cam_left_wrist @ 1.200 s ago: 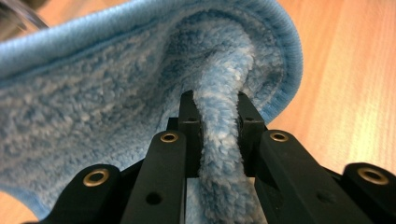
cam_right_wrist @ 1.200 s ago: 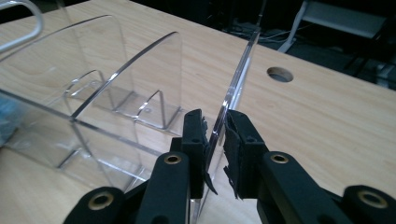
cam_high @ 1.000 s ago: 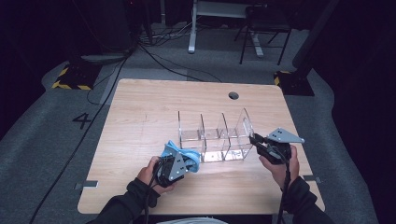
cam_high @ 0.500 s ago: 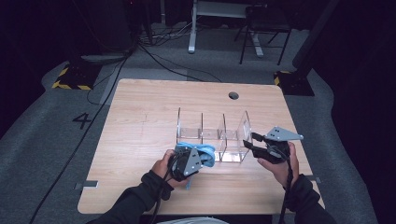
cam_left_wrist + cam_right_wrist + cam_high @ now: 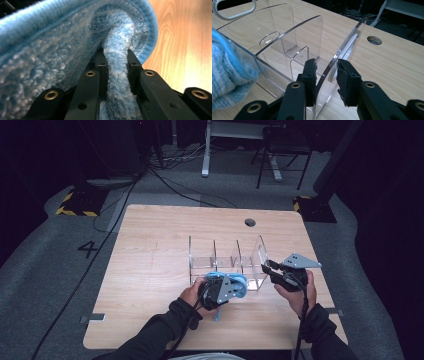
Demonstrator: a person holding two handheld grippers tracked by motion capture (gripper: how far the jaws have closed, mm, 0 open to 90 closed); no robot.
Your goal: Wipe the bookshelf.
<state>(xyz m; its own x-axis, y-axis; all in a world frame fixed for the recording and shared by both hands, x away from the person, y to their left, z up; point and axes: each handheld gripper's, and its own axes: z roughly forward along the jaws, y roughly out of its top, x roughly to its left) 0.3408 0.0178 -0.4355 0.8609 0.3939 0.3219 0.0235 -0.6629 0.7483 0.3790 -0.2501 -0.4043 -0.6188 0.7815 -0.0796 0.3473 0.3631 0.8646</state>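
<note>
On bench, near edge: clear acrylic organiser (image 5: 225,262) + blue cloth (image 5: 62,50)
L gripper (image 5: 220,290) jaws clamped on cloth at organiser front; R gripper (image 5: 325,75) jaws just closing, straddling end wall w/ gaps

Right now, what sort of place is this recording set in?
Probably a lab or studio set up for recordings: a lone wooden table on grey carpet, black-and-yellow hazard tape marking the floor, and cables trailing past dark stands behind.
</note>
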